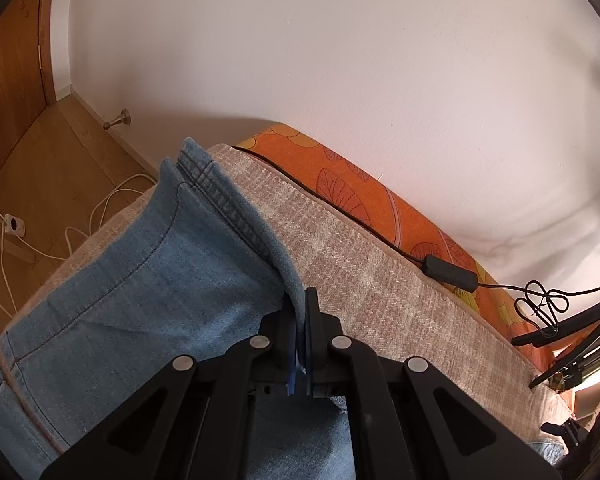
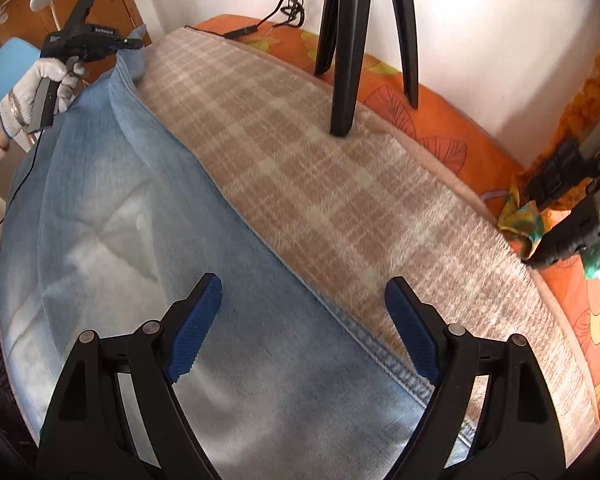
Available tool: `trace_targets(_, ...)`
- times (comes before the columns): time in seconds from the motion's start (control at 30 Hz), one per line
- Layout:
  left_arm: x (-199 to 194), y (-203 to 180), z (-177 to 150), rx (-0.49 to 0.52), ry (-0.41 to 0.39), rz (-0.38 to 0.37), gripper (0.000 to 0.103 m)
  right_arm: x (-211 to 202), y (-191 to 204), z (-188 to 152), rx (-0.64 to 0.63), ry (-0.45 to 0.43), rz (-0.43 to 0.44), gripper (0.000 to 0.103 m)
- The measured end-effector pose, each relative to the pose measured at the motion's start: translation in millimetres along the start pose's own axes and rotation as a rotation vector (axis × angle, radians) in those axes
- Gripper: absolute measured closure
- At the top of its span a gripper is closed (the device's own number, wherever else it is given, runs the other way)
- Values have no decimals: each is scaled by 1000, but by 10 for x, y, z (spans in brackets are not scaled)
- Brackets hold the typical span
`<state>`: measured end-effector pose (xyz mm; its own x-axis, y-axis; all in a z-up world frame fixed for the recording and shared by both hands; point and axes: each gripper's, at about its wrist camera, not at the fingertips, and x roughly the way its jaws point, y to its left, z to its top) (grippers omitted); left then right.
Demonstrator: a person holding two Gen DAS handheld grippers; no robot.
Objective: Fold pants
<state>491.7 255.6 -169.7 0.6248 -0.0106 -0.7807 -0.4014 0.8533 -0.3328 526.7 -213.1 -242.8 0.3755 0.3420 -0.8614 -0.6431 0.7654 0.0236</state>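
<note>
While the left gripper (image 1: 300,312) pinches the jeans (image 1: 140,280) hem, the right gripper (image 2: 302,320) gapes—over the edge.

Left wrist view close above jeans (image 1: 140,280) facing wall, right wrist view steeply down, both sharing plaid blanket (image 2: 300,152)

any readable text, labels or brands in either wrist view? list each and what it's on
No text reads clearly in either view.
White lettering on top of the left tool, seen from the right wrist view: too small and blurred to read.
Small pale label on the same tool's body, left of that lettering: unreadable.
Jeans, blanket, adapter: no text visible.
</note>
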Motion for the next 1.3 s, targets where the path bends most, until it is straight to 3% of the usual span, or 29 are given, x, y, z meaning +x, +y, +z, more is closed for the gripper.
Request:
trace_targets(0.03, -13, -7, 0, 4, -5, 4, 103, 3, 22, -34, -3, -2, -7, 21)
trace_targets(0.07, -29, -16, 2, 11, -10, 9, 103, 11, 46, -46, -4, -9, -8, 31)
trace_targets(0.1, -47, -24, 4, 17, -14, 14, 103, -12, 78, -62, -5, -14, -5, 55)
trace_targets(0.13, -65, -19, 5, 20, -18, 16, 103, -44, 99, -76, -1, -17, -20, 71)
trace_targets(0.17, -88, -14, 9, 21, -19, 16, 103, -81, 127, -82, 9, -21, -41, 96)
trace_targets(0.43, -431, 15, 7, 27, -55, 3, 103, -840, 489, -261, 50, -198, -123, 98)
trace_targets(0.73, -1220, 195, -191, 56, -110, -40, 103, -1581, 1348, -632, -15, -283, -141, 98)
trace_targets(0.9, -1778, 470, -496, 74, -144, -45, 103, -1836, 1875, -992, -51, -283, -110, 98)
trace_targets(1.03, -2139, 836, -865, 31, -151, -67, 103, -1849, 2294, -1296, -93, -239, -102, 98)
trace_targets(1.3, -2446, 1368, -1645, 4, -118, -36, 103, -1698, 2820, -1904, -125, -123, -64, 98)
